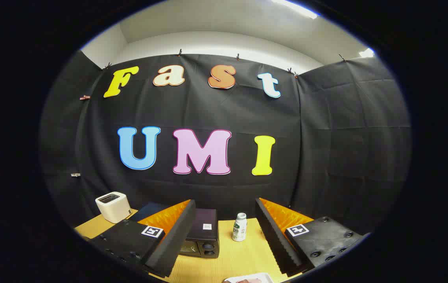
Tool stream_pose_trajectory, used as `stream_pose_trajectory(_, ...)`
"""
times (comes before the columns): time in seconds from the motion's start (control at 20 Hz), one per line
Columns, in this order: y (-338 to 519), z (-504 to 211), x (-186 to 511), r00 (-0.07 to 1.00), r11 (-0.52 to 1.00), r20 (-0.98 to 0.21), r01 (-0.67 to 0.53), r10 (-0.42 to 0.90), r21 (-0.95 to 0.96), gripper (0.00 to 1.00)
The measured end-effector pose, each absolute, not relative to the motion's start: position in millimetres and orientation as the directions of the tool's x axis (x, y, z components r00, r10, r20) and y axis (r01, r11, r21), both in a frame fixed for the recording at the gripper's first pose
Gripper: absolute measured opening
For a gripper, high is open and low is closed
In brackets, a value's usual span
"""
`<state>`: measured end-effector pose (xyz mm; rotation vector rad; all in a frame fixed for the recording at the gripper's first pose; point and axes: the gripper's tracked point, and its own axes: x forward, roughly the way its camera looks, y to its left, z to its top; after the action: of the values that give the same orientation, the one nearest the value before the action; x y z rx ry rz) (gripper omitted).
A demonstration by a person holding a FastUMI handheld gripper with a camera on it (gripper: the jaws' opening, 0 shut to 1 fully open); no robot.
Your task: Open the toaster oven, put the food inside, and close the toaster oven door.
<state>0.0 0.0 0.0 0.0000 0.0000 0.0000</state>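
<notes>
Gripper view: a wooden table (243, 255) runs up to the booth's black cloth wall, its near part cut off below.
Gripper (224, 236): its two black fingers, orange on their inner backing, stand spread wide apart with bare tabletop between them, gripping nothing.
Toaster oven (203, 237): black, just ahead of the left finger, which hides its left side; the door's state is hard to make out.
White appliance (113, 206): boxy, slotted on top, sits near the table's far left edge, well apart from the oven.
Bottle (240, 227): small, white-capped, upright between the fingers, just right of the oven.
Plate (249, 279): white rim at the near edge, mostly cut off; something pinkish on it, too little showing to tell.
</notes>
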Motion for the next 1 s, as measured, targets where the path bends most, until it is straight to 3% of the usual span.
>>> stream_pose_trajectory(1.0,9.3,3.1,-11.9,1.000,1.000,0.012,-0.021,0.021,0.007,0.98)
